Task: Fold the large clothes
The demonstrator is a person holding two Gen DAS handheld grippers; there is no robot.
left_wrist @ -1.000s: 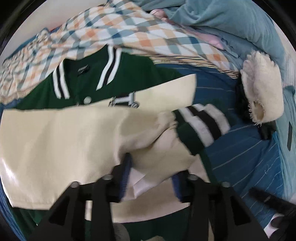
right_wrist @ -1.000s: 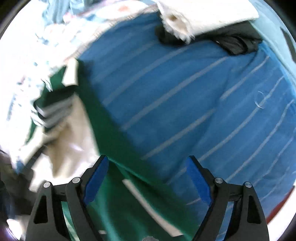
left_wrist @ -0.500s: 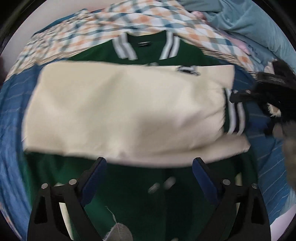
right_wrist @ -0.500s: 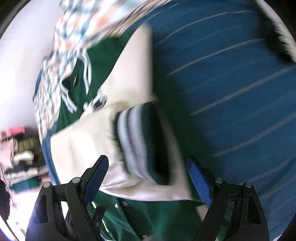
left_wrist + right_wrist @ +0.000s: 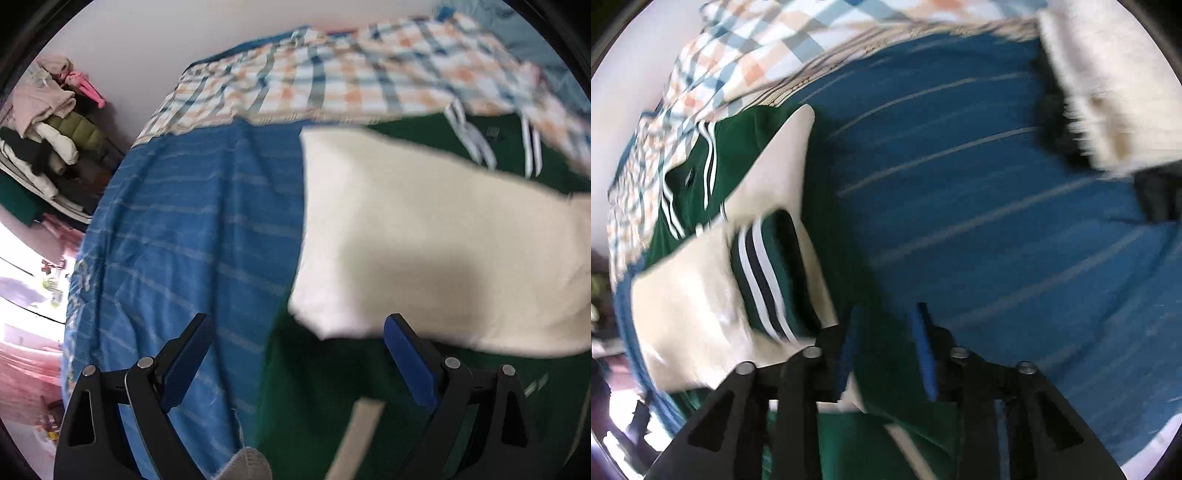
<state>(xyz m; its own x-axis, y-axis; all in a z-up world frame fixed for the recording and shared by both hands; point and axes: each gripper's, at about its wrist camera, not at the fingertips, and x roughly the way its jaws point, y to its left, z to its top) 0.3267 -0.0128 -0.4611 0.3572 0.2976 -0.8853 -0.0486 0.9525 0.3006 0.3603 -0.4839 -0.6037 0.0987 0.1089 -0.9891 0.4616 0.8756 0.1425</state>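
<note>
The green varsity jacket with cream sleeves and striped knit cuffs (image 5: 424, 240) was found laid flat on the blue striped bedsheet (image 5: 192, 236), collar toward a plaid orange-and-blue blanket (image 5: 332, 77). One cream sleeve (image 5: 701, 280) was noted folded across the green body, its striped cuff (image 5: 768, 280) lying near the jacket's side edge.

The step in hand was judged to be the side fold. The right gripper (image 5: 886, 343) was observed pointing down at the green side edge, its jaws closing with green fabric between them (firm contact by the pads could not be confirmed through the blur). The left gripper (image 5: 295, 365) was seen spread wide and holding nothing, above the jacket's opposite edge.

The next move was judged to require a secure pinch by both grippers before the side is lifted inward.

Counted: one jacket, two grippers, one sheet, one blanket.
</note>
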